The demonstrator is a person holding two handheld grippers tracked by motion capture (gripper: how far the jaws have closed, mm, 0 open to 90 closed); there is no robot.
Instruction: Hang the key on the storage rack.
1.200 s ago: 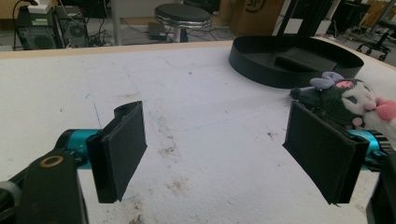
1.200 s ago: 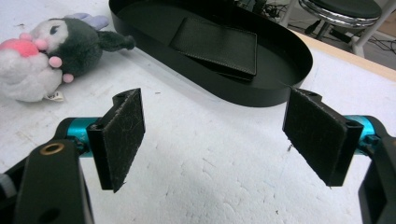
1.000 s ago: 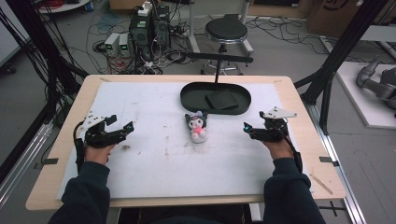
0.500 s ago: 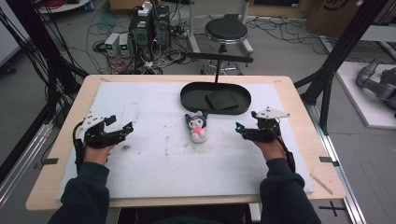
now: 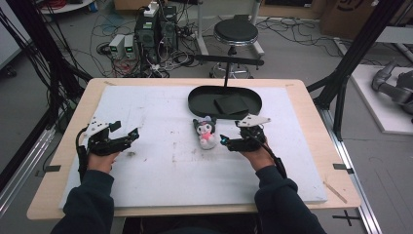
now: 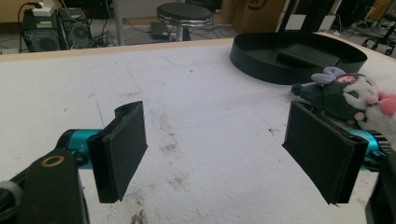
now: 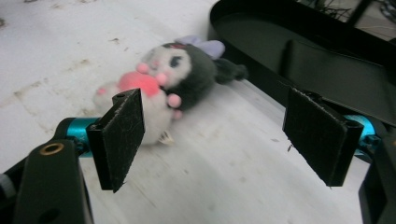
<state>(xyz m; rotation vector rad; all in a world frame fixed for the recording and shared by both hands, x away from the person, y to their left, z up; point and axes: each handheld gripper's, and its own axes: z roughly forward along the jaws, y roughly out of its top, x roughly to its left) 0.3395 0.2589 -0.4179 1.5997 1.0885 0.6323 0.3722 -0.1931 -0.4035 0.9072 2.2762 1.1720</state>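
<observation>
We noted right tongs (image 5: 225, 141) at frame centre, jaws wide open, empty, just right of plush toy (image 5: 205, 132). Toy lay on white worktop (image 5: 160, 170), just below black tray (image 5: 225, 102). We noted left tongs (image 5: 131, 136) at frame left, jaws wide open, empty, well apart from toy.

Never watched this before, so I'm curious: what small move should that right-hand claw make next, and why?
Probably ease the right gripper a bit farther toward the plush toy until the body sits between its jaws. They stand wide open and just short of the toy, touching nothing.
</observation>
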